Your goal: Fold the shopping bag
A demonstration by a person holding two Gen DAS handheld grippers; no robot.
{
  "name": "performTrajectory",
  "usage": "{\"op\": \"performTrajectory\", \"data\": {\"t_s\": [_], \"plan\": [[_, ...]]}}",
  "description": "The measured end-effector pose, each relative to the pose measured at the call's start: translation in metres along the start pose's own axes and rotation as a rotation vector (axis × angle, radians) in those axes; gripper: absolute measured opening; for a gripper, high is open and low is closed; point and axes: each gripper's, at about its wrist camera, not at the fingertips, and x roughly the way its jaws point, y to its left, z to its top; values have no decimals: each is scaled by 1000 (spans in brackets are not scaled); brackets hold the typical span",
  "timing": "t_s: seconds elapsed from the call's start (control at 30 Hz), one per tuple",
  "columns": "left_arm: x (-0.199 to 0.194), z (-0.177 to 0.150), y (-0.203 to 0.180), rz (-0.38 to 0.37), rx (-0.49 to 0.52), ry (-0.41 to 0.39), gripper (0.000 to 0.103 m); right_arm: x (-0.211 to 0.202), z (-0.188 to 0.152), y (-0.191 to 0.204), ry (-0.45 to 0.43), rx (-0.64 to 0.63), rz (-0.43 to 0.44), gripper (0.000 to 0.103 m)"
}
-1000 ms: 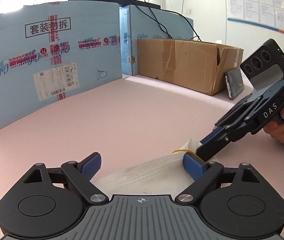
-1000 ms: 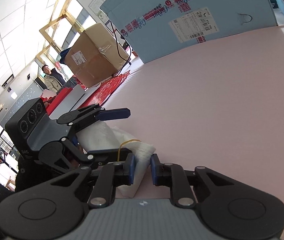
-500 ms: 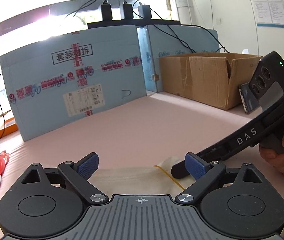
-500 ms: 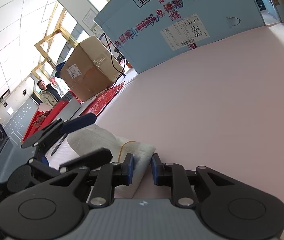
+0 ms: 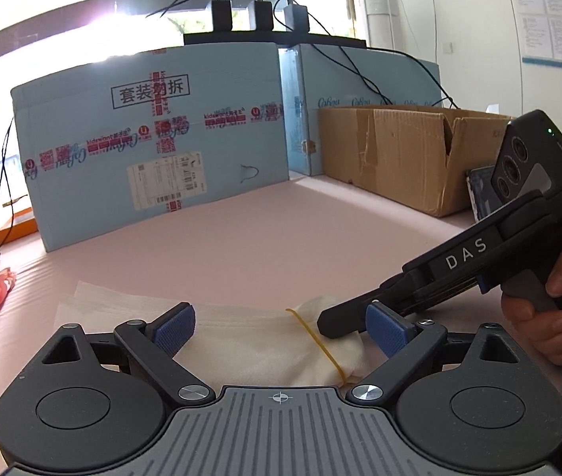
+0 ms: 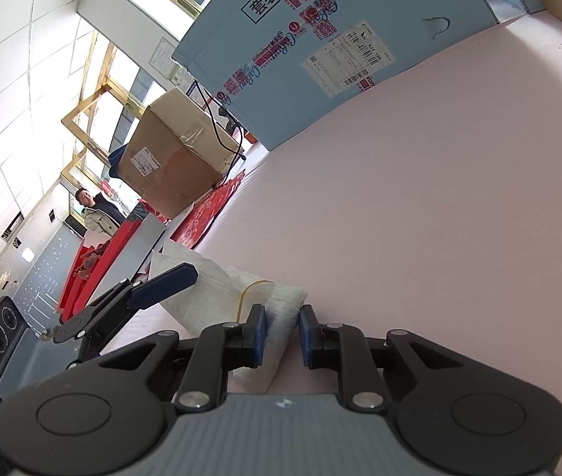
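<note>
Lying flat on the pink table point(image 5: 265, 238) in front of the blue box point(image 5: 154, 150), the white bag point(image 5: 257, 341) is sitting between the released left gripper point(image 5: 281, 329) — the right gripper point(image 6: 283, 333), slightly parted, is straddling its corner.

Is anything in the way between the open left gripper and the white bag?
Nothing visible. The left gripper is open right over the folded white shopping bag. The right gripper only straddles the bag's end past the yellow rubber band.
</note>
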Motion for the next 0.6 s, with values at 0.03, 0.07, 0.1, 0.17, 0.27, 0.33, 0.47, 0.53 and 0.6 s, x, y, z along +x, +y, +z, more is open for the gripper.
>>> {"op": "performTrajectory", "data": {"t_s": [0.03, 0.07, 0.1, 0.17, 0.27, 0.33, 0.47, 0.53, 0.6], "plan": [[2, -1, -2, 16, 11, 15, 95, -1, 0, -2, -2, 12, 10, 18], [3, -3, -5, 36, 32, 32, 95, -1, -1, -2, -1, 14, 15, 17], [4, -4, -6, 53, 49, 46, 95, -1, -2, -1, 0, 9, 14, 17], [2, -5, -6, 74, 50, 54, 95, -3, -4, 2, 3, -4, 10, 16], [3, -5, -6, 112, 63, 77, 95, -2, -4, 3, 9, -12, 17, 16], [4, -5, -5, 138, 72, 93, 95, -3, -4, 5, 15, -29, 13, 16], [7, -3, -13, 179, 118, 116, 95, 4, 2, 16, 27, -112, -43, 21], [10, -1, -19, 207, 138, 124, 96, 8, 3, 23, 27, -167, -72, 22], [14, 1, -23, 236, 152, 130, 103, 12, 2, 29, 21, -212, -98, 21]]}}
